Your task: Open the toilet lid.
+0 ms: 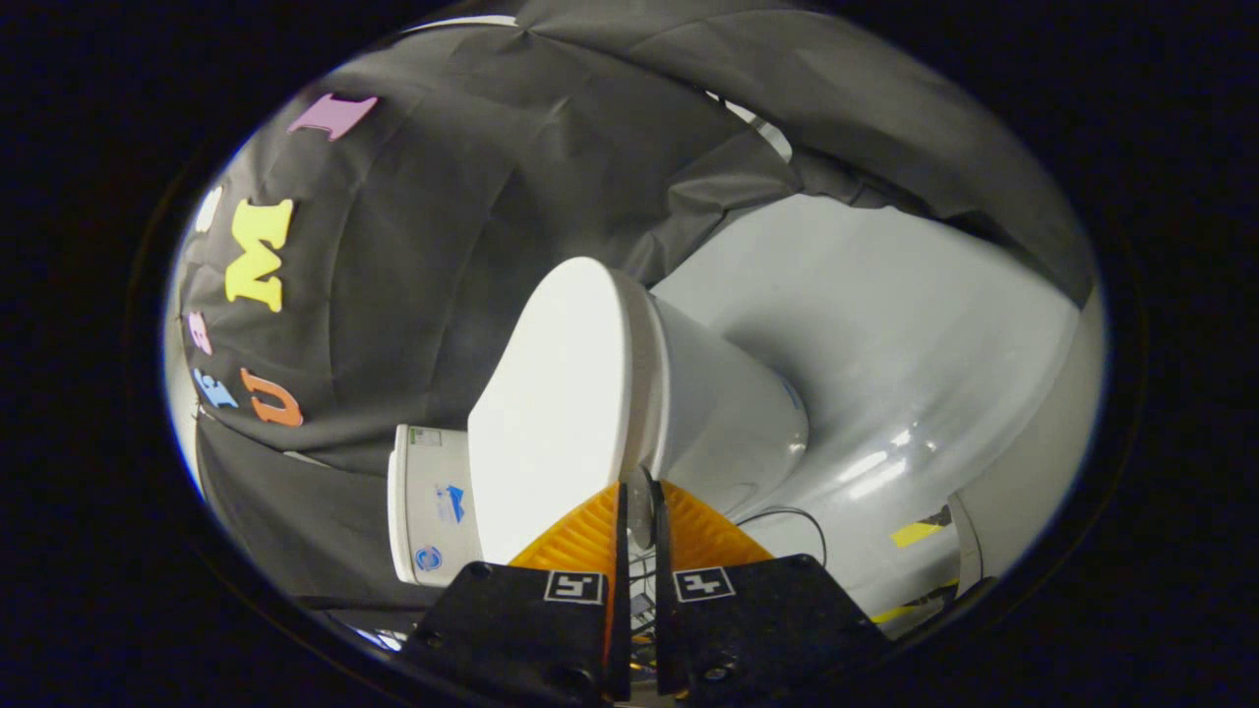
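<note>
Your gripper has its two orange fingers drawn close together, with only a narrow slot left between them. In that slot sits the front edge of the toilet lid, seen as a thin grey-white sliver between the fingertips. Both fingers appear to press on that edge, one on each face, so you are pinching the lid at its rim.

The view is rolled well to one side, so the toilet lies canted across it. The lid rises from the fingertips and runs ahead and to the left of them, its broad white top surface facing left and brightly lit. The bowl lies just ahead and to the right of the fingers, its rounded white body close against the underside of the lid. I cannot tell from here whether there is any gap between lid and seat.

The tank stands to the left of the fingers, beyond the lid's far end, with several small stickers on it.

The grey floor spreads beyond and to the right of the bowl, glossy, with bright reflections. A dark cable loops on it just right of the fingers, and a strip of yellow tape lies farther right. The black cloth wall closes off the space beyond the toilet.
</note>
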The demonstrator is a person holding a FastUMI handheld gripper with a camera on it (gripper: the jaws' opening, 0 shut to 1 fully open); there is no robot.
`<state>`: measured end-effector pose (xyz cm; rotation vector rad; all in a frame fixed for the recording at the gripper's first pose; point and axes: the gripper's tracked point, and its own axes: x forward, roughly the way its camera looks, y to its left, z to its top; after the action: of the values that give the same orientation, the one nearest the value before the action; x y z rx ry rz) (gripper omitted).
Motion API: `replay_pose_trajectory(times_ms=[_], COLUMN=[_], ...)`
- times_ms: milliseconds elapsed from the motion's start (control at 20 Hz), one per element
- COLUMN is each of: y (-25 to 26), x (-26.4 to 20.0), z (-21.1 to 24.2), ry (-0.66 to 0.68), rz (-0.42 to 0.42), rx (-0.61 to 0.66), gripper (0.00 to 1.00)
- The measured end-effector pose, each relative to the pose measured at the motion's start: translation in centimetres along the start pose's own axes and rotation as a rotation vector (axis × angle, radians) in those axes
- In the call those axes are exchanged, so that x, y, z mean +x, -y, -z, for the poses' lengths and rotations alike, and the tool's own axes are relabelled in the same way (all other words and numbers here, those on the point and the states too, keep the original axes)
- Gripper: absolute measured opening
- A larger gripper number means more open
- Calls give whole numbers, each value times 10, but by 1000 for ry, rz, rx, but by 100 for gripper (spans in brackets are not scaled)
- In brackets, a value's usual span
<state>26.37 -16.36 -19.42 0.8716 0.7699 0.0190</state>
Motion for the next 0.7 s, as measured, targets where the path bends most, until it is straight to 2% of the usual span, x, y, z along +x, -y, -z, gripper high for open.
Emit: replay_pose_trajectory(times_ms=[400, 500, 600, 700], y=[-30, -35, -30, -35], x=[-27, -31, -34, -36], z=[-12, -12, -8, -14], ry=[38, 58, 59, 62], rz=[7, 46, 82, 57], rx=[-68, -65, -137, -136], gripper=[4, 4, 4, 4])
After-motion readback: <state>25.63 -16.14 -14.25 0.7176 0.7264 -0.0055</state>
